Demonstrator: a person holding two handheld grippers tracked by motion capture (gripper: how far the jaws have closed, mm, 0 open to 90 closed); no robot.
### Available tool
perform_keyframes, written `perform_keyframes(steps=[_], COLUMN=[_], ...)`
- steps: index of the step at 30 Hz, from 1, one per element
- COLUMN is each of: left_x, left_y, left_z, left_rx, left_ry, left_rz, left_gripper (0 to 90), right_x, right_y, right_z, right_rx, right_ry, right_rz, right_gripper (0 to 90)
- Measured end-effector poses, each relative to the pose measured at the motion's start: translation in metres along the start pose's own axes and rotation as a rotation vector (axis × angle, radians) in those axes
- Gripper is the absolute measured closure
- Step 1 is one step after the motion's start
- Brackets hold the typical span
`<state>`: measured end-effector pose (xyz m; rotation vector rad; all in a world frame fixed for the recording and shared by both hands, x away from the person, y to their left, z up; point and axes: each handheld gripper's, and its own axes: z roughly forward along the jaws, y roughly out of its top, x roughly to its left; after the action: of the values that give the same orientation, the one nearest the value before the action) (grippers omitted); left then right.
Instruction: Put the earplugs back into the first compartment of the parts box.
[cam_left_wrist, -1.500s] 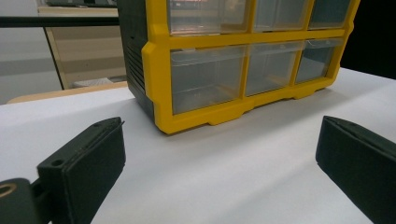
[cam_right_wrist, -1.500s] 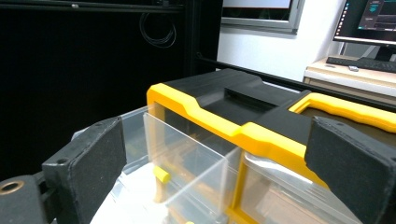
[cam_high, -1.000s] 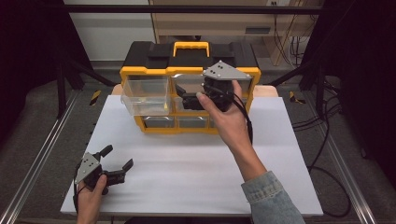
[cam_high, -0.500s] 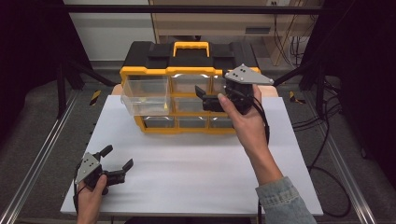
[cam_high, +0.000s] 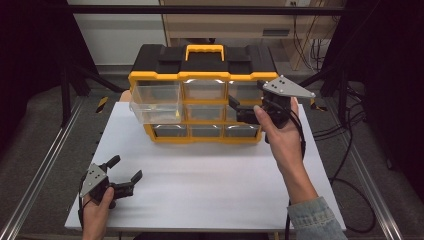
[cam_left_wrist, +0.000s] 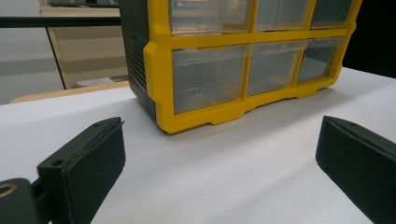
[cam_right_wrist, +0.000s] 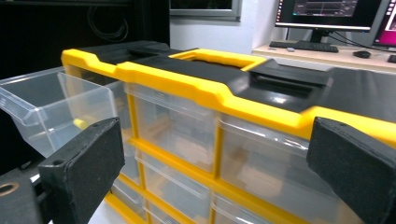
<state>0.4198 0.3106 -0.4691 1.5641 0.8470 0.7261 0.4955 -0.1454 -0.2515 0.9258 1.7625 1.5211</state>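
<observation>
High view: I hold the right gripper (cam_high: 246, 114) with its jaws spread at the right-hand column of the yellow-and-black drawer organizer (cam_high: 202, 75), level with the middle row; whether a jaw touches a drawer front I cannot tell. Far to the left of those jaws, the middle-left drawer (cam_high: 152, 111) stands pulled out. The left gripper (cam_high: 127, 181) rests on the white tabletop (cam_high: 210, 185), jaws spread and empty, well short of the organizer.

Left gripper view: between my spread jaws and well ahead of them stands the organizer's lower left corner (cam_left_wrist: 161, 112), with bare tabletop (cam_left_wrist: 224, 177) in between.

Right gripper view: the jaws stand wide apart, nothing between them; ahead lie the closed clear drawers and the yellow top rim (cam_right_wrist: 219, 100), with the open drawer (cam_right_wrist: 56, 109) beyond the left jaw.

Risk, in my judgement: nothing braces the organizer, so a pull on a stiff drawer could drag the whole case forward, and a shallow bite on the drawer lip could slip off.
</observation>
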Motion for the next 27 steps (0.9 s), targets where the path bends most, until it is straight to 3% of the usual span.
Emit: perform_keyframes(steps=[17,27], left_x=[0.001,0.0], left_y=[0.0,-0.002], left_z=[-0.001,-0.009], left_rx=[-0.009,-0.02], left_ry=[0.002,0.016], left_rz=[-0.015,-0.031], left_gripper=[1.1,1.1], right_x=[-0.029,-0.041], right_y=[-0.021,-0.038], right_z=[-0.038,-0.065], right_rx=[-0.028,-0.039], right_ry=[-0.053,-0.035], right_rz=[0.019,0.047], right_gripper=[7.4,4.6])
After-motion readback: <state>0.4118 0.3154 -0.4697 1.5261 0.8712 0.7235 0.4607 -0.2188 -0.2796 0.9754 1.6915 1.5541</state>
